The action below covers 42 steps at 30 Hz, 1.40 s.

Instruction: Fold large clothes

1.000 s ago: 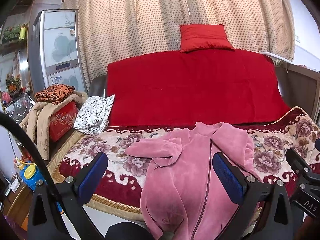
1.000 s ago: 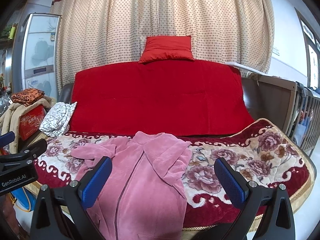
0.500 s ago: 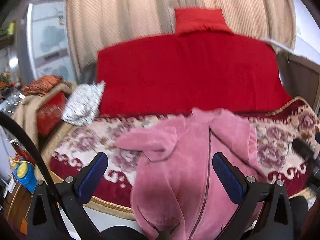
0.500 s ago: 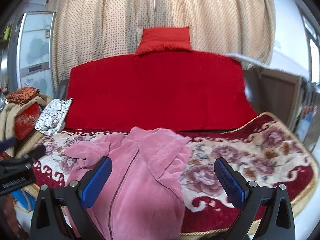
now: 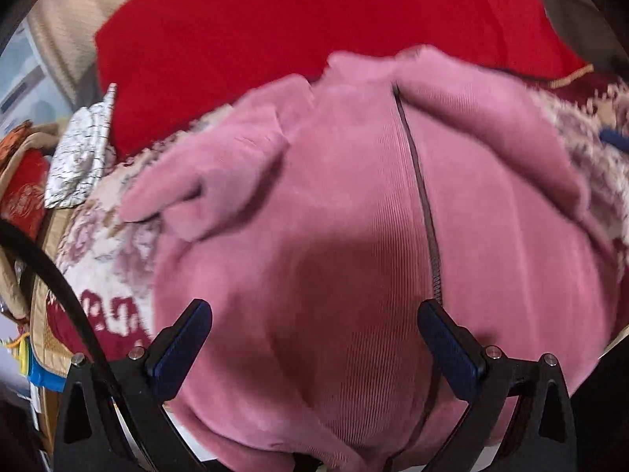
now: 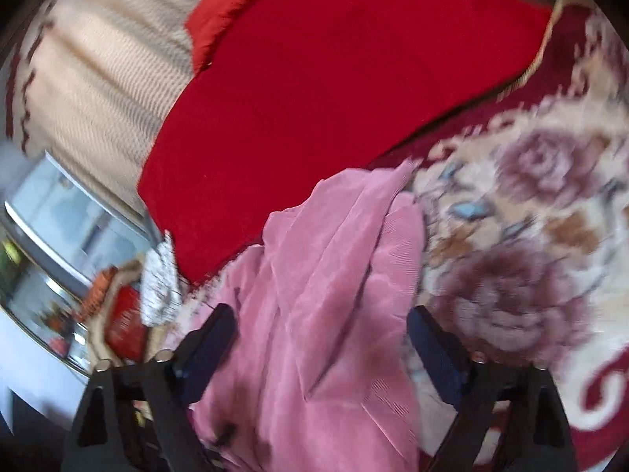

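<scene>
A large pink corduroy zip-up garment lies on the floral sofa cover, its sleeves folded over its chest. My left gripper is open, close above the garment's lower front, left of the zip. In the right wrist view the same garment fills the lower middle. My right gripper is open, tilted, its fingers on either side of the garment's right sleeve and edge. Neither holds cloth.
A red blanket covers the sofa back. A white patterned cushion and a pile of cloth with a red box sit at the left end. The curtain and a fridge stand behind.
Both grippers have moved forward and down, close to the pink garment. The right gripper has also rolled to a tilt over the garment's right side. Both stay open.
</scene>
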Available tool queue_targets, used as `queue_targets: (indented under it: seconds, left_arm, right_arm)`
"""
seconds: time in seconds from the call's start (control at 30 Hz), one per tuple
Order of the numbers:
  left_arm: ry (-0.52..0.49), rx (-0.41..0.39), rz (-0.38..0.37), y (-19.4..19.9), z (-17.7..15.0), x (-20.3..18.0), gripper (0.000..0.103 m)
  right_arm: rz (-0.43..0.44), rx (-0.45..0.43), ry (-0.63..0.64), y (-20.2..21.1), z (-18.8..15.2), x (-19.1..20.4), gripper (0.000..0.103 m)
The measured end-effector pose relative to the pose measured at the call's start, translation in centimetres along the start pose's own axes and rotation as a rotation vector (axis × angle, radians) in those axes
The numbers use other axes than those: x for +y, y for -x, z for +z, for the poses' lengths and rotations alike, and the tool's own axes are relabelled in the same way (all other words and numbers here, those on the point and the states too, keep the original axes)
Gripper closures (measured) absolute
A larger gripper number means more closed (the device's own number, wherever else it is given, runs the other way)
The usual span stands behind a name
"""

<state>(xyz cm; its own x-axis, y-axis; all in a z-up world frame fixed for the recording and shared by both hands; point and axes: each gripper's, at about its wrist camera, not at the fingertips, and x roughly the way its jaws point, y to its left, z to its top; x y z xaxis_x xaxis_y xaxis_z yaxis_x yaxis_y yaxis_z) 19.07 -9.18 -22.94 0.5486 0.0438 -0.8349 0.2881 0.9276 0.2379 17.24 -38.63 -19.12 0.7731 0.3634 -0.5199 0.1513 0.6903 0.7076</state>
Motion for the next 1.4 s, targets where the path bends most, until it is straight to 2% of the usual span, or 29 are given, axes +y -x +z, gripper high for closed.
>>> queue_targets:
  seconds: [0.07,0.27,0.4,0.5,0.57,0.67,0.83,1.0,1.13,1.27,1.4]
  left_arm:
    - [0.001,0.007,-0.016,-0.6,-0.2,0.1,0.000]
    - [0.065,0.022,-0.099,-1.1,-0.8,1.1,0.000]
    - [0.115,0.070,-0.149,-1.5,-0.8,1.8,0.000]
    - [0.112,0.101,-0.151,-1.1,-0.4,1.9,0.000]
    - [0.138,0.089,-0.149,-0.4,0.3,2.5,0.000]
    - [0.176,0.032,-0.147,1.6,1.5,3.5,0.000]
    - [0.133,-0.027,-0.123,3.6,6.0,3.1,0.000]
    - [-0.015,-0.056,-0.124,4.2,10.2,-2.3,0.000]
    - [-0.102,-0.064,-0.143,2.6,13.7,-7.6,0.000]
    - [-0.155,-0.067,-0.153,0.9,17.3,-12.5,0.000]
    - [-0.200,-0.066,-0.138,-1.1,20.9,-16.6,0.003]
  right_arm:
    - [0.056,0.028,-0.038,-2.1,0.1,-0.5,0.023]
    - [0.164,0.088,-0.125,-7.2,0.2,-0.7,0.024]
    - [0.166,0.089,-0.170,-9.5,0.3,-1.4,0.024]
    - [0.193,0.080,-0.199,-9.8,0.7,-2.0,0.024]
    - [0.215,0.075,-0.206,-9.9,1.0,-2.0,0.024]
    - [0.188,0.065,-0.241,-9.6,0.8,-2.8,0.025]
    - [0.285,0.080,-0.403,-9.0,-1.1,-5.2,0.026]
    - [0.399,0.092,-0.520,-7.7,-1.6,-7.3,0.024]
    - [0.512,0.034,-0.665,-5.9,-1.0,-10.4,0.024]
    - [0.519,-0.029,-0.698,-4.0,0.1,-12.1,0.024]
    - [0.505,-0.033,-0.747,-3.6,0.3,-13.6,0.024]
